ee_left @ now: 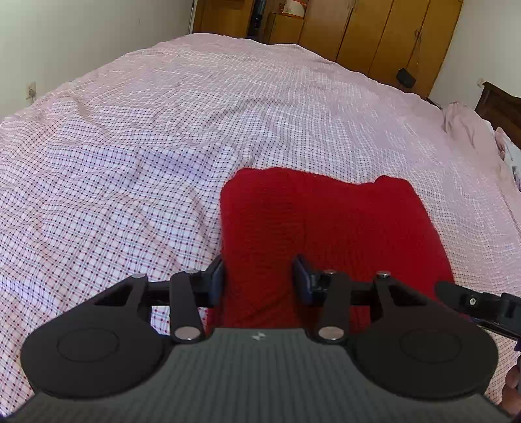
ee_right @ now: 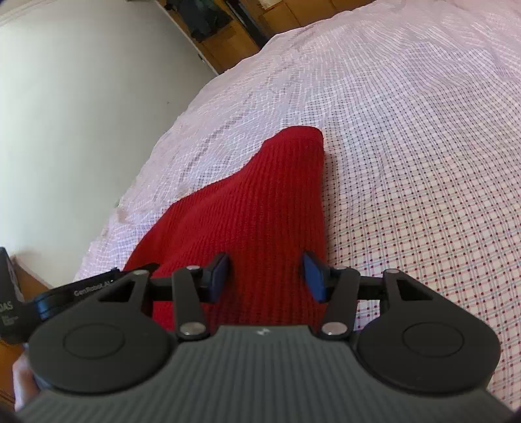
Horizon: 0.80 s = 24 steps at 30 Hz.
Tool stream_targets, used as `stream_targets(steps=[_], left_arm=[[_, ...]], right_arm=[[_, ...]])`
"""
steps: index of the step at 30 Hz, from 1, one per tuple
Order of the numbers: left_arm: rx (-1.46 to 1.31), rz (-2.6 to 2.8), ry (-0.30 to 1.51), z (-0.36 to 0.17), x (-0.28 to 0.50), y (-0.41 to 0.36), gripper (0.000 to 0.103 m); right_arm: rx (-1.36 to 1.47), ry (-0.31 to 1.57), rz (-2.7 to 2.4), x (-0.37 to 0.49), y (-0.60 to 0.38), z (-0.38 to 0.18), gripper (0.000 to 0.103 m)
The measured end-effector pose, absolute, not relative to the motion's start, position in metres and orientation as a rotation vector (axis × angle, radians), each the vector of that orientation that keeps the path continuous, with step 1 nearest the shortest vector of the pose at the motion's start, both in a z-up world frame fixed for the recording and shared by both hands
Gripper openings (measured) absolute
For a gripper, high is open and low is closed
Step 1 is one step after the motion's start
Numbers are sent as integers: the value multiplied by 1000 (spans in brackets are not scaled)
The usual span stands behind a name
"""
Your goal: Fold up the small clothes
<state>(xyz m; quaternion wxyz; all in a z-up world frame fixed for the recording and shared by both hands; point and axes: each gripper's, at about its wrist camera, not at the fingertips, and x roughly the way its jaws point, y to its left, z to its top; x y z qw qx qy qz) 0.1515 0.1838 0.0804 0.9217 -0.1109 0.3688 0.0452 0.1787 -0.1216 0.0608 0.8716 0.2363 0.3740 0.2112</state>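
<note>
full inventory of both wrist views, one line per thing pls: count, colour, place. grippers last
knit garment: 1, red, lying on the bed just ahead of both grippers
bedsheet: 1, white with a red and blue check, covering the bed
wardrobe: 1, brown wood, against the wall past the far end of the bed
wall socket: 1, pale, on the wall at far left in the left wrist view
pink cloth: 1 bundle, pale pink, at the bed's right edge; what it is cannot be told
headboard: 1, dark wood, right edge of the left wrist view
left gripper: 1, black with blue pads, jaws apart over the garment's near end
right gripper: 1, black with blue pads, jaws apart over the garment
</note>
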Motion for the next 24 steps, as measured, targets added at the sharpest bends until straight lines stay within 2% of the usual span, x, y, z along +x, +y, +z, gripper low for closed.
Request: stream_targets(steps=[6, 10, 16, 20, 24], left_arm=[[-221, 70, 801, 89, 143, 178, 55], [-248, 56, 809, 91, 138, 178, 63], [-357, 12, 841, 91, 132, 189, 67], [-302, 41, 850, 91, 128, 187, 81], [-263, 58, 854, 92, 128, 185, 82]], right_arm=[[419, 768, 496, 175, -123, 68, 65], [472, 772, 528, 173, -137, 70, 80], [636, 844, 520, 175, -165, 47, 86], [716, 892, 535, 182, -169, 34, 95], [729, 908, 571, 185, -166, 24, 95]])
